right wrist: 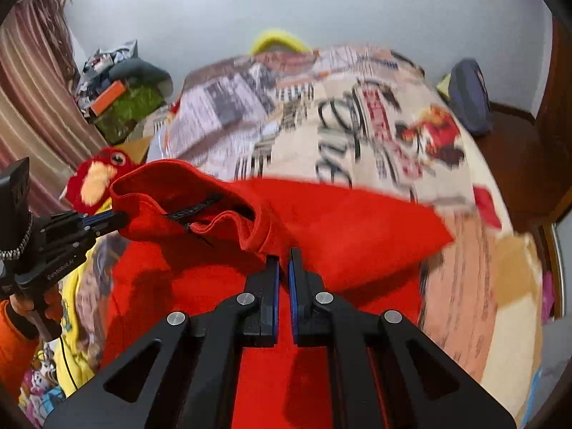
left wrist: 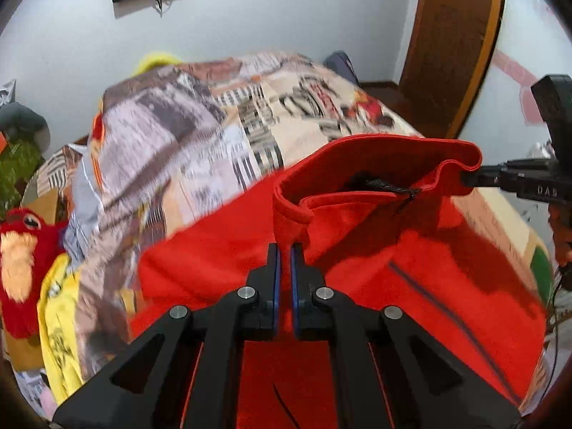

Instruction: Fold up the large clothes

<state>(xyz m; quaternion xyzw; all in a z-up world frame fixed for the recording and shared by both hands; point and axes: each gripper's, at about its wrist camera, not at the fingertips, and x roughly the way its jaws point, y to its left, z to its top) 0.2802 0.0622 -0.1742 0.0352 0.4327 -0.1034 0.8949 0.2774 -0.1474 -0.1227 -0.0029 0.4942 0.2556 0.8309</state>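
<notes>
Left wrist view shows the left tongs (left wrist: 285, 250) clenched on the collar of a red fleece jacket (left wrist: 221, 261), at the collar's near end. The right tongs (left wrist: 468, 178) grip the same collar at its far end, so the neck band hangs stretched between the two. The right wrist view agrees: the right tongs (right wrist: 284, 255) pinch red cloth just below the collar, and the left tongs (right wrist: 119, 220) hold the other side.

The jacket's body drapes down over the bed (right wrist: 375, 107), which wears a busy printed cover. A red stuffed bird (right wrist: 96, 178) sits at the bed's edge, close to the jacket.

The step in hand looks like carrying the top of the jacket across for a fold. To do it well, both grips should travel together and level, keeping the collar taut so the cloth lays flat. The background is blurred, so where the hem lies I cannot tell. Mind the stuffed bird.
</notes>
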